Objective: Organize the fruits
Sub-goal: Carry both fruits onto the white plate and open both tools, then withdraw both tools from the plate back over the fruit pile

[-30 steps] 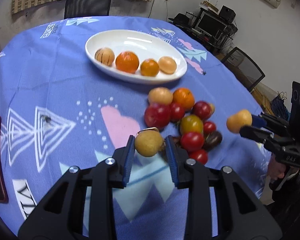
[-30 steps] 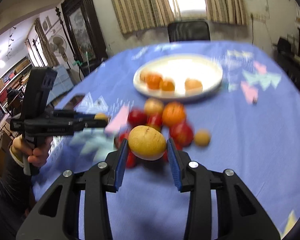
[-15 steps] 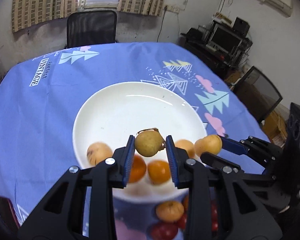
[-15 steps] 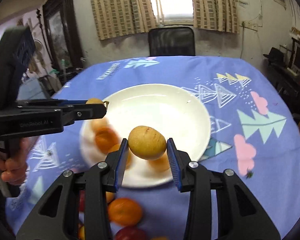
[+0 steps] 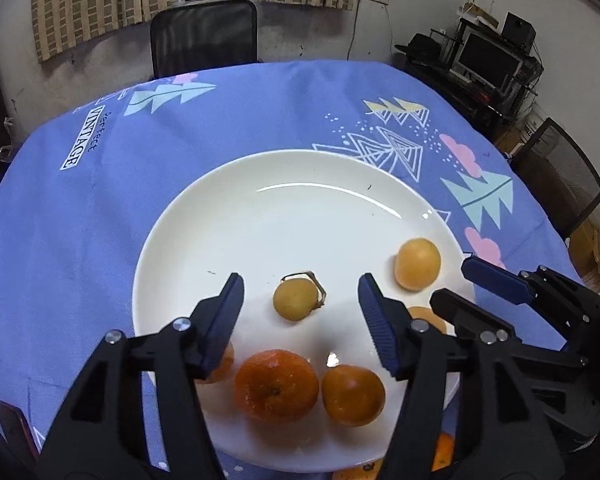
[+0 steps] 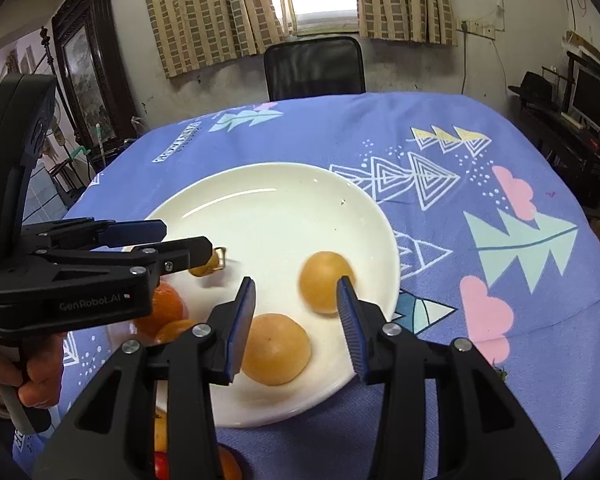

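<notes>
Both fruits now lie released on the white plate (image 5: 180,220), whose far half is bare; left gripper (image 5: 300,300) and right gripper (image 6: 296,304) hover spread, empty.

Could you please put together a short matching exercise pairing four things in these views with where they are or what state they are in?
Things:
1. left gripper
2. small yellow fruit with a dry stem
3. large orange mandarin
4. black office chair

Places or states:
A. beyond the far edge of the table, under the window
B. open, holding nothing
C. at the near rim of the white plate
D. lying free on the plate between two open fingers

Pairs: 1-B, 2-D, 3-C, 4-A
</notes>
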